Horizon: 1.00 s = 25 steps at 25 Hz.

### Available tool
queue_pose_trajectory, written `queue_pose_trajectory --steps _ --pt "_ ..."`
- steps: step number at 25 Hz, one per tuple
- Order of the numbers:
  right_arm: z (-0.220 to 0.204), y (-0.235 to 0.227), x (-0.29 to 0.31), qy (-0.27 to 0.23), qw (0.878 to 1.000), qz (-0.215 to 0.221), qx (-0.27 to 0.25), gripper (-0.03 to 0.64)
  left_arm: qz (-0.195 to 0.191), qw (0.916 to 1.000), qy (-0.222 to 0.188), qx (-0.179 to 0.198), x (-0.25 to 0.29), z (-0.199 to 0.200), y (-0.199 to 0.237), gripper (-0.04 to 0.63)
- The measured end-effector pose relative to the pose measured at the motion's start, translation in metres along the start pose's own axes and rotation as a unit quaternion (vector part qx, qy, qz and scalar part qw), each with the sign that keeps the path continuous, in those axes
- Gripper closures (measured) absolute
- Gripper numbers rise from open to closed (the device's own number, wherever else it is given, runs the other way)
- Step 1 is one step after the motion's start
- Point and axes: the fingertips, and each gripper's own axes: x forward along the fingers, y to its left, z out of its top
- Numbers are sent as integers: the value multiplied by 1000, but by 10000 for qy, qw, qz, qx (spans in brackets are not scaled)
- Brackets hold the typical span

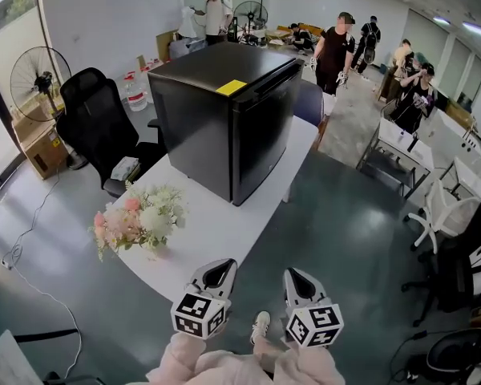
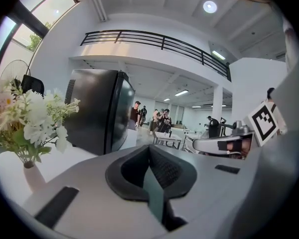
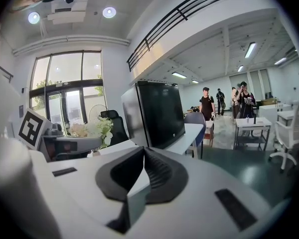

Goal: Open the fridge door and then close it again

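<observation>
Black mini fridge (image 1: 224, 127) stands shut on the white table (image 1: 224, 235), upper middle of frame, well apart from the left gripper (image 1: 218, 274) and right gripper (image 1: 301, 284), both pinched closed and empty, so seemingly nothing is done yet.

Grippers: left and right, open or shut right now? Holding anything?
Left gripper: shut, nothing between the jaws.
Right gripper: shut, nothing between the jaws.
</observation>
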Motion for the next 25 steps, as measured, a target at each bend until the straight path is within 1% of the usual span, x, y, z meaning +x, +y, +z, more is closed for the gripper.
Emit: queue_pose_trajectory --steps 5,13,19,25 --pt "15 -30 26 40 9999 146 -61 604 144 9999 -51 -3 37 14 3 584" --pt "33 -73 63 89 9989 417 -199 604 425 9990 -136 -39 90 25 10 584" --pt "38 -96 89 134 9969 702 -335 604 691 9973 -250 -57 117 30 15 584" --pt "39 -109 108 201 9939 979 -472 604 971 9948 -315 -74 129 31 20 584"
